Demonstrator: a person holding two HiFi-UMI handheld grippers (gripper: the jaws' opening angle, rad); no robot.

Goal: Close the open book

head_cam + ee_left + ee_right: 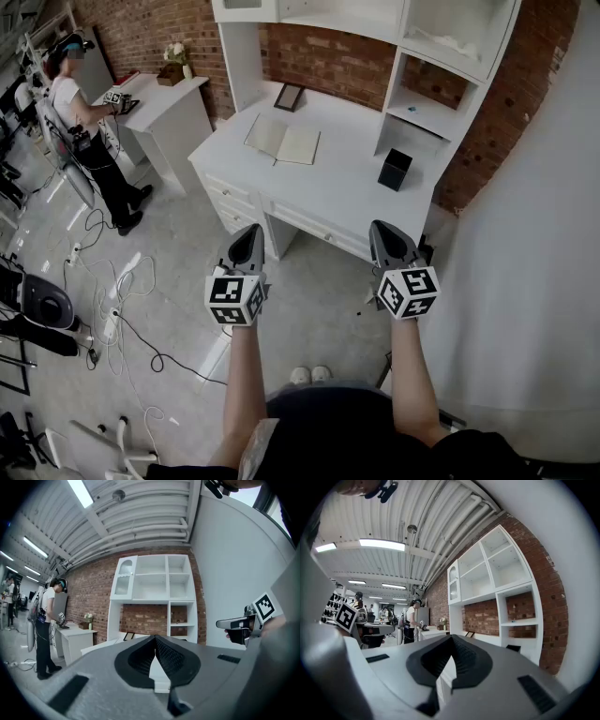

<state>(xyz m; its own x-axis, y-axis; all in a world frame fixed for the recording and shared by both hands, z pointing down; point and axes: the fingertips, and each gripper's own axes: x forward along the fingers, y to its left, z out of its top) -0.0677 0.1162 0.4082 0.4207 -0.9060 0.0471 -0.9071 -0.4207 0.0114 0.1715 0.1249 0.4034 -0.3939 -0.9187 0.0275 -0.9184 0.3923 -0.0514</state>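
The open book (pixel 282 141) lies flat on the white desk (pixel 328 202), pages up, toward the desk's back left. Both grippers hang level in the air in front of the desk, short of its front edge and well away from the book. In the head view my left gripper (pixel 251 231) has its jaws together with nothing between them, and my right gripper (pixel 382 227) is likewise shut and empty. The left gripper view shows the pads meeting at the tips (pixel 154 638), and the right gripper view shows the same (pixel 451 637). The book is hidden behind the jaws in both gripper views.
A picture frame (pixel 288 97) and a black box (pixel 395 169) stand on the desk under the white shelf unit (pixel 441 56). A person (pixel 80 103) stands at a second white desk (pixel 173 108) at far left. Cables (pixel 122 314) lie on the floor.
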